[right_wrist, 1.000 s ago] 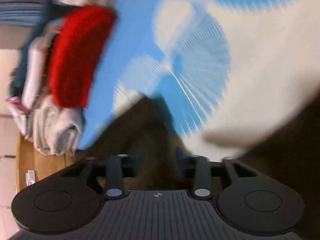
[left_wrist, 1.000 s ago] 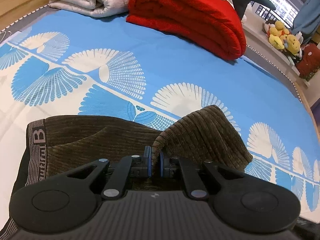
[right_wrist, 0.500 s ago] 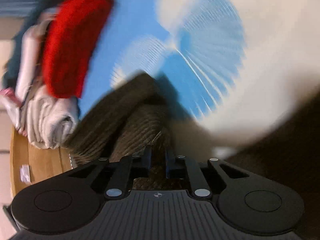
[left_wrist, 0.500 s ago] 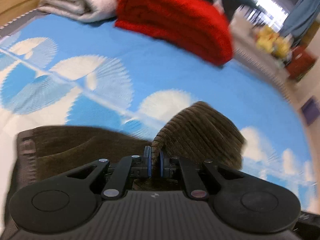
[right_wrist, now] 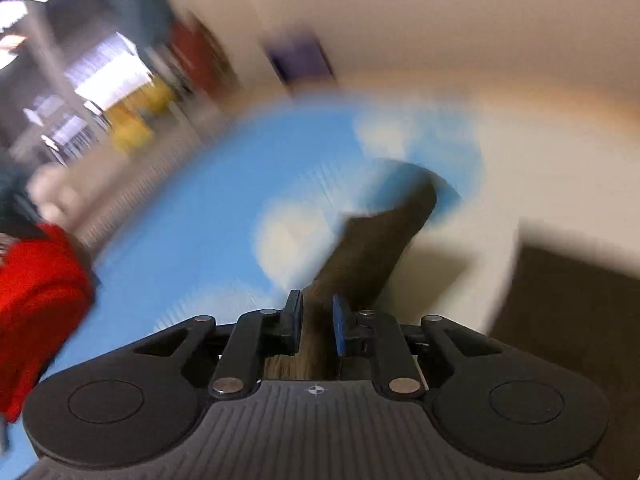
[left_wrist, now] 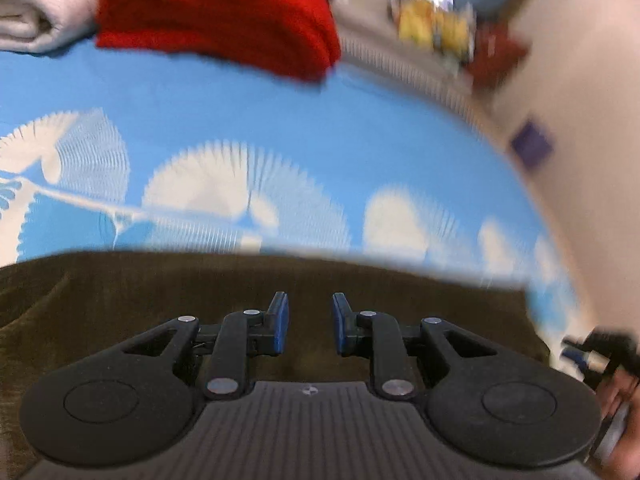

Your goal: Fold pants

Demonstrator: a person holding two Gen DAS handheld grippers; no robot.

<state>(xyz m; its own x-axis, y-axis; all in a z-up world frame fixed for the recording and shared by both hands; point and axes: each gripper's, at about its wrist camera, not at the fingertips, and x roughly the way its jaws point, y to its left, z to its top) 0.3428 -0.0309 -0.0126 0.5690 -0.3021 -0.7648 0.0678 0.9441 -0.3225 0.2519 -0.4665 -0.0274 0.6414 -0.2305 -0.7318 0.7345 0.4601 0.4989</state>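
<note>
Pants [left_wrist: 280, 284] lie flat on the bed [left_wrist: 280, 120], right under my left claw [left_wrist: 307, 326]. That claw is let go, with a wide gap and nothing in it. The brown cloth runs long from side to side in front of it. My right claw [right_wrist: 316, 326] pinches a strip of the same brown cloth [right_wrist: 372, 240], which sticks out ahead of it, away from me. I think the right one is nearer the next fold. Farther back sits a red blanket [left_wrist: 216, 12] beside a pale folded one [left_wrist: 36, 16]. I see no boxes or baskets.
</note>
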